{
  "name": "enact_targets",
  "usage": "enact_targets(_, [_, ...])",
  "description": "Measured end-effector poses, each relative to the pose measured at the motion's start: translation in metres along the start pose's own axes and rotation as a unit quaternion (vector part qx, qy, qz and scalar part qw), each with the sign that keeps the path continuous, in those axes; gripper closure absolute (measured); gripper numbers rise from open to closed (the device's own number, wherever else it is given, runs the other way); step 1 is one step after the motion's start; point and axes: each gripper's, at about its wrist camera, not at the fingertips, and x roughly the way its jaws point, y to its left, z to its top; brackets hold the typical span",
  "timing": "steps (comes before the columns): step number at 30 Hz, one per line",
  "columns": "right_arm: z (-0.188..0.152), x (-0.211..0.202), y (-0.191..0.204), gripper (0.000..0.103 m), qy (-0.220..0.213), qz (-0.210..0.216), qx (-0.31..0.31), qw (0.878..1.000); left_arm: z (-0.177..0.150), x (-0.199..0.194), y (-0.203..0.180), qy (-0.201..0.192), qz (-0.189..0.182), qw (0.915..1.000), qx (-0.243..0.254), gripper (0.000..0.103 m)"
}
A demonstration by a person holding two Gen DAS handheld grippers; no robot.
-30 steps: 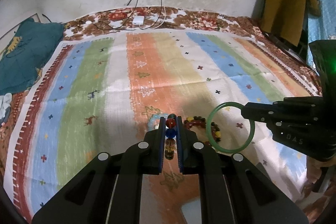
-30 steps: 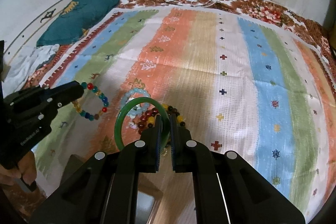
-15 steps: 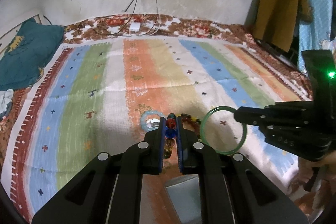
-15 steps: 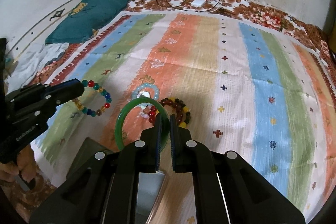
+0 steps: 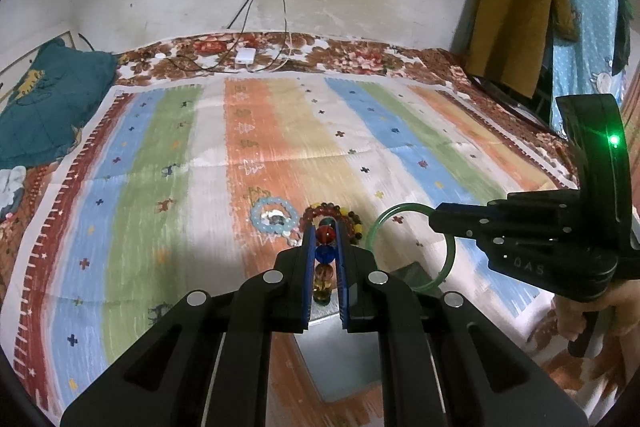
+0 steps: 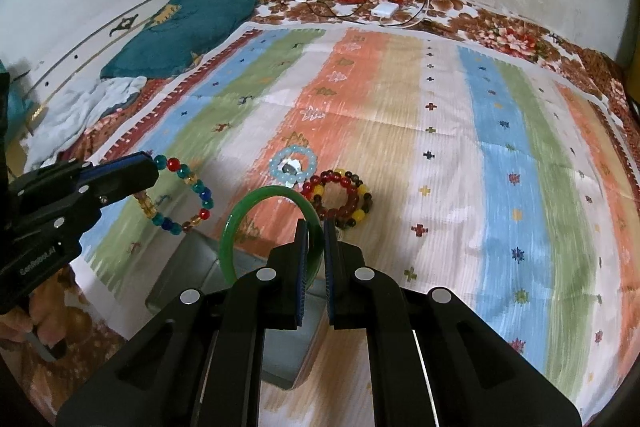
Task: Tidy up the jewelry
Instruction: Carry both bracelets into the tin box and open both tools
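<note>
My left gripper [image 5: 324,227] is shut on a multicoloured glass-bead bracelet [image 5: 325,255]; from the right wrist view that bracelet [image 6: 188,195] hangs in the air off the left gripper [image 6: 154,167]. My right gripper [image 6: 316,227] is shut on a green bangle [image 6: 244,215], which the left wrist view shows as a green ring [image 5: 412,251] held by the right gripper [image 5: 434,219]. A pale blue bead bracelet [image 6: 293,167] and a red-and-yellow bead bracelet [image 6: 340,197] lie on the striped cloth. A grey open box [image 6: 208,267] sits just under both grippers.
The striped cloth [image 6: 460,155] covers a bed against a white wall. A teal pillow [image 6: 180,31] and crumpled clothes [image 6: 92,107] lie at the left. A white charger [image 6: 385,10] with cables rests at the far edge. Clothes [image 5: 520,11] hang at the right.
Both grippers have pulled back toward the near edge and risen a little, carrying the bead bracelet and the bangle. The two bracelets on the cloth look farther off, and the grey box has come into view.
</note>
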Motion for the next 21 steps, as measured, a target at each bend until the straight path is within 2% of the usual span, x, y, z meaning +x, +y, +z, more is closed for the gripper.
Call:
enact_targets(9, [-0.013, -0.007, 0.004, 0.094, 0.002, 0.001, -0.001, 1.0, -0.01, -0.012, -0.007, -0.011, -0.011, 0.9999, 0.002, 0.094])
enact_targets(21, [-0.021, -0.007, 0.012, 0.094, 0.012, 0.009, -0.01, 1.0, -0.022, -0.01, -0.015, 0.008, -0.016, 0.9998, 0.004, 0.094])
